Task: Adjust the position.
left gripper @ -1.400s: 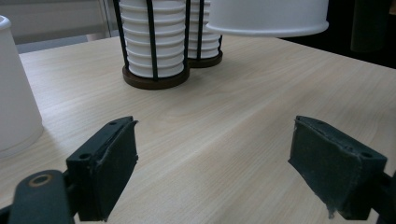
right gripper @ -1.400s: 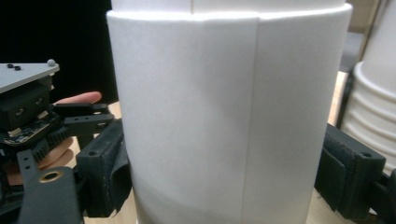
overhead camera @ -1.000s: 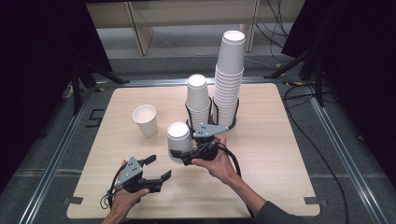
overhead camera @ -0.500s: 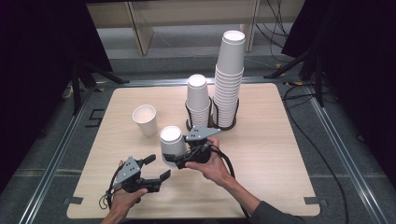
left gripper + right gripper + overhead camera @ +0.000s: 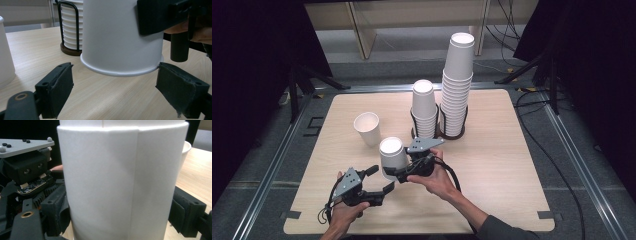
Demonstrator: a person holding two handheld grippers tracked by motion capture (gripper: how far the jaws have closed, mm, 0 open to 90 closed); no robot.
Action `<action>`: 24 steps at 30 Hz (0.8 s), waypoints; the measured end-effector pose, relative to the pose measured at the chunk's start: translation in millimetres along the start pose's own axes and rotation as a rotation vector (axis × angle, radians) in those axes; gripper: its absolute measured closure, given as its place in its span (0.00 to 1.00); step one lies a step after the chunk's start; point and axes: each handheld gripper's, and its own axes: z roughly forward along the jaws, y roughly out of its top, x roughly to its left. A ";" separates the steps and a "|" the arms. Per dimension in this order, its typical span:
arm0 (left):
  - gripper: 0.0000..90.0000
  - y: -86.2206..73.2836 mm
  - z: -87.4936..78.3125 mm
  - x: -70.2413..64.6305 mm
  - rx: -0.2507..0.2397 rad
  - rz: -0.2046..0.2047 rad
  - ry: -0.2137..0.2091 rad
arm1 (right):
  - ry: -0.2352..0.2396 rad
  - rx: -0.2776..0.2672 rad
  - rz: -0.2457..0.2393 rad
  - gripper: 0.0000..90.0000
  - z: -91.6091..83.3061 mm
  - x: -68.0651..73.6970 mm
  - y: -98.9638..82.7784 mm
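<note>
Paper cup [image 5: 392, 156], upside down, lower centre of high view, held off desk [image 5: 512, 150] by my right tongs [image 5: 398, 172], pinching its wall. Left tongs [image 5: 381, 181] just been opening, spread under rim, not pressing. Bring left pads level on rim sides, squeeze gently, avoid crushing.

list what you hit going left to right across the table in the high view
left gripper → upright single cup → upside-down cup held in the right gripper → short cup stack in its holder → tall cup stack in its holder
</note>
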 end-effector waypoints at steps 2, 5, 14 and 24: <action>0.15 0.2 0.2 -1.2 -0.008 -0.007 -0.004 | 0.001 0.009 -0.011 0.20 0.0 0.6 0.5; 0.14 0.7 0.0 -1.3 -0.007 -0.003 -0.009 | 0.011 0.013 -0.001 0.20 2.9 3.2 -0.4; 0.04 0.4 2.1 -1.2 -0.030 -0.011 -0.013 | 0.050 0.011 0.010 0.20 13.1 12.5 -2.0; 0.00 1.3 0.8 -1.6 -0.008 -0.013 0.004 | 0.070 0.005 -0.013 0.20 21.3 22.0 -2.4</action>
